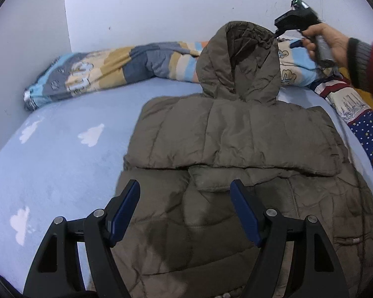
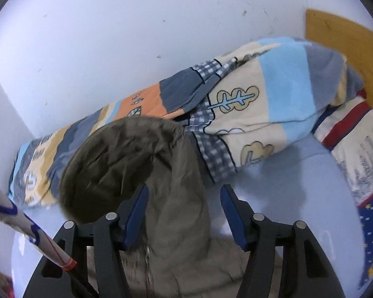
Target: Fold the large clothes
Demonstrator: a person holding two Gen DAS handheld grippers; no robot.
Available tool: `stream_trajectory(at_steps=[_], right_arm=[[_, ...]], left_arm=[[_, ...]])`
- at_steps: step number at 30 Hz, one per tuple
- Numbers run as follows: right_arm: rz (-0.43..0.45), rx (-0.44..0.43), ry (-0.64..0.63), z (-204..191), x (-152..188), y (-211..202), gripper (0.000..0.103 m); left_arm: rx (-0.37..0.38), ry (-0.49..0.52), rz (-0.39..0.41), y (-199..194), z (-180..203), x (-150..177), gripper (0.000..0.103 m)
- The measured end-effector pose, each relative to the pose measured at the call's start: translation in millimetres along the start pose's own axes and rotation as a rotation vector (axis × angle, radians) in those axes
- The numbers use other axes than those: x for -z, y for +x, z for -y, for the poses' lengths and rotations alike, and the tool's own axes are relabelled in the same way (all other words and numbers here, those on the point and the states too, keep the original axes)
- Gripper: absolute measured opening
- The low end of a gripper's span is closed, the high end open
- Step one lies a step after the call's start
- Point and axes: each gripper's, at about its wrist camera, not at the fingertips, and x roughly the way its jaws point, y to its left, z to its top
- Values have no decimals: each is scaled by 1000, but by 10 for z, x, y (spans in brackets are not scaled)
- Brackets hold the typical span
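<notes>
Left wrist view: a puffy olive-brown quilted hooded jacket (image 1: 236, 149) lies flat on a pale blue cloud-print bedsheet (image 1: 62, 149), sleeves folded in. The left gripper (image 1: 186, 198) hovers above its lower half, jaws apart and empty.

Right wrist view: the right gripper (image 2: 184, 206) straddles the hood (image 2: 126, 159), jaws apart, not yet pinching. The jacket looks soft, bulky, light and slippery; grip the hood's rim.

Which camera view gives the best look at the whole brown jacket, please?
The left wrist view: the brown jacket lies there across the bed from hood to body, sleeves folded in. The right wrist view shows only its blurred hood and the part just below it.
</notes>
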Motion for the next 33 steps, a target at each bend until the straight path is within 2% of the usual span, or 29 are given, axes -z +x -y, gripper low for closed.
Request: stream_trajectory(at_steps=[5, 8, 10, 14, 21, 28, 33], right_arm=[[11, 14, 30, -34, -120, 409, 50], [8, 69, 4, -67, -88, 619, 46], [10, 83, 3, -41, -14, 658, 12], [54, 65, -10, 24, 128, 431, 9], [86, -11, -104, -41, 531, -427, 8], [97, -85, -217, -148, 1345, -1379, 8], [55, -104, -202, 3, 2056, -1662, 8]], left_arm=[[-6, 6, -13, 83, 0, 34, 74], [-9, 12, -23, 134, 10, 51, 74], [-7, 13, -29, 149, 17, 53, 74], [-9, 20, -11, 94, 55, 40, 74], [-4, 0, 14, -25, 63, -20, 74], [3, -72, 49, -148, -84, -136, 74], [29, -161, 53, -150, -252, -233, 74]])
